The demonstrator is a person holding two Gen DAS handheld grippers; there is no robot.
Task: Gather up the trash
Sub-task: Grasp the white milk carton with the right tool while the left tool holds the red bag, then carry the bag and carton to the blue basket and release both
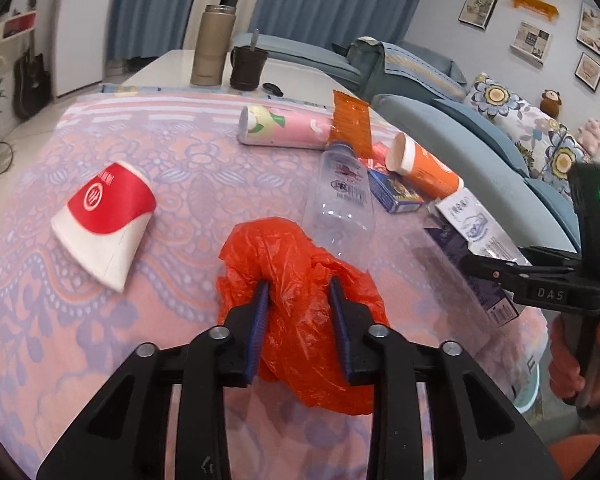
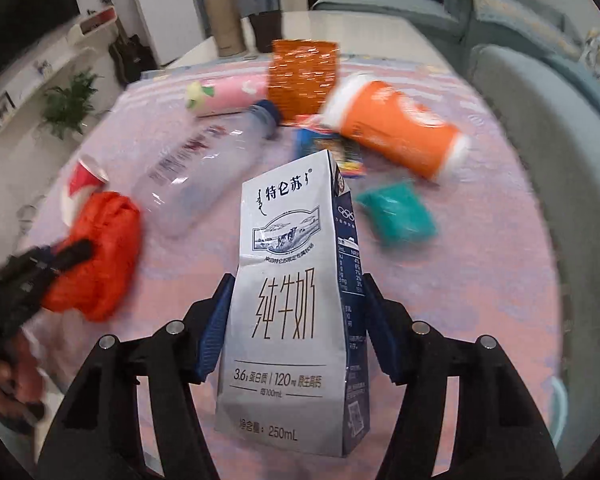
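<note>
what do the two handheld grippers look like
Both are black plastic with angular cut-out linkage arms, silver pivot bolts and blue ribbed pads. The left gripper shows a small arrow mark on its body. The right gripper, seen side-on from the left wrist camera, carries "DAS" lettering and a green light.

Even, soft indoor light; strong fisheye bending and dark corners; right wrist view motion-blurred from 9 to 3 o'clock.

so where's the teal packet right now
In the right wrist view, the teal packet lies on the tablecloth just right of the milk carton, below the toppled orange cup. The left wrist view doesn't show it.
</note>
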